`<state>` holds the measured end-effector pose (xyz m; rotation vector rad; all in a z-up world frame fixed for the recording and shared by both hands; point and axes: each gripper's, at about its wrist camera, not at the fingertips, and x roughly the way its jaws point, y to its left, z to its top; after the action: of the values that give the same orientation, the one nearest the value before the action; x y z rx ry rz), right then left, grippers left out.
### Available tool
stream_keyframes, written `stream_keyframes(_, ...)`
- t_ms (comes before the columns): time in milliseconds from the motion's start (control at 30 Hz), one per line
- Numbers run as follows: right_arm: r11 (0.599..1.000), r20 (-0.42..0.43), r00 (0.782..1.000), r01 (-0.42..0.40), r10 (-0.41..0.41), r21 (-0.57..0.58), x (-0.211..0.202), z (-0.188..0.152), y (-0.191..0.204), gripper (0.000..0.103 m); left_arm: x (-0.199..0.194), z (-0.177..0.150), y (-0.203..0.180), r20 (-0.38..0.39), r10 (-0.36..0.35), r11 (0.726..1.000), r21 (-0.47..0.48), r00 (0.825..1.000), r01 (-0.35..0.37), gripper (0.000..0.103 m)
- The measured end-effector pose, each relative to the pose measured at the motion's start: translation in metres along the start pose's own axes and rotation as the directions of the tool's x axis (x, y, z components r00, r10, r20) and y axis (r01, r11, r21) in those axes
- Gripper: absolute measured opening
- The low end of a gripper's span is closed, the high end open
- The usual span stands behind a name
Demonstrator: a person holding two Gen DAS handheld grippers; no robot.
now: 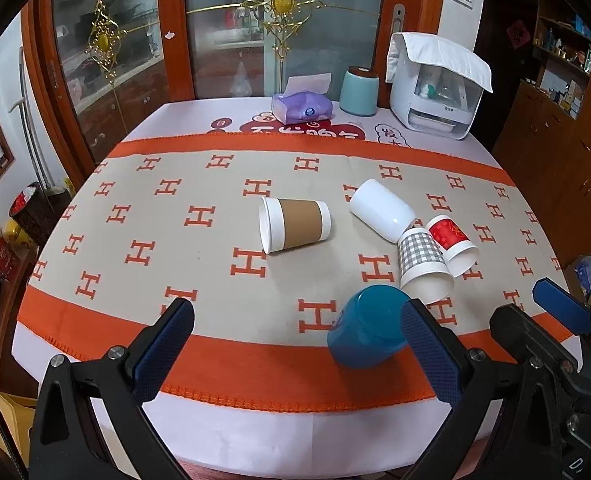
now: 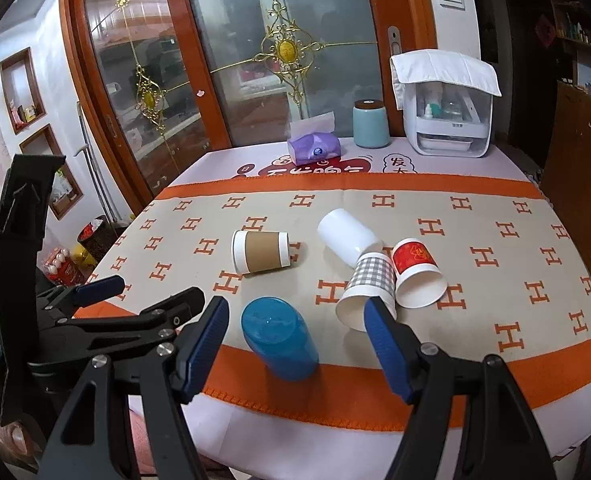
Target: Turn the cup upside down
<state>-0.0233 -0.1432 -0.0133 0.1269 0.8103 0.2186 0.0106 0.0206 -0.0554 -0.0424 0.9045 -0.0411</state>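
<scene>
Blue plastic, the nearest cup (image 2: 279,338) lies on its side at the near edge of the patterned cloth (image 2: 495,320), half across the orange border, its closed base turned toward the cameras; in the left wrist view the same blue cup (image 1: 369,326) sits just behind the pad of that gripper's right-hand finger. Four more cups lie tipped over farther back: a white paper cup with a brown sleeve (image 2: 260,251) lies alone near the middle; a plain white cup (image 2: 349,237), a grey checked cup (image 2: 369,290) and a red-printed cup (image 2: 417,274) lie bunched together to its right, touching one another. The right gripper (image 2: 297,344) hangs above the near edge with its jaws wide apart, framing the blue cup without touching it; the left gripper (image 1: 297,350) is likewise spread wide and holds nothing. At the far end of the table (image 2: 223,162) stand a purple tissue pack (image 2: 314,147), a pale teal canister (image 2: 370,124) and a white appliance (image 2: 447,120) draped with a white towel (image 2: 443,70).
</scene>
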Motion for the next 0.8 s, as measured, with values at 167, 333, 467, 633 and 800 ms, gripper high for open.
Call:
stream_keyframes(167,1.0,-0.003,1.0,-0.002,0.002,0.01,0.0025,0.0002,0.0002,0.071,0.0027,0.0002,-0.0009,-0.006,0.008,1.0,0.004,1.0,-0.008,0.102)
stream_keyframes(333,1.0,-0.009,1.0,0.0,0.0,0.012,0.0037,0.0013,-0.0005,0.071,0.0052,0.0008,-0.0005,-0.015,0.001,1.0,-0.001,1.0,-0.001,0.102)
stream_keyframes(467,1.0,-0.008,1.0,0.001,-0.001,0.013,0.0036,0.0013,-0.0008,0.071,0.0054,0.0004,-0.0002,-0.016,-0.001,1.0,-0.001,1.0,0.001,0.102)
stream_keyframes(633,1.0,-0.01,1.0,-0.001,0.001,0.018,0.0035,0.0019,-0.0018,0.071,0.0057,0.0,-0.001,-0.017,0.002,1.0,0.001,1.0,-0.002,0.102)
stream_keyframes(800,1.0,-0.009,1.0,-0.001,0.001,0.018,0.0038,0.0021,-0.0023,0.071,0.0055,0.0001,-0.0012,-0.017,0.0,1.0,-0.002,1.0,0.0,0.102)
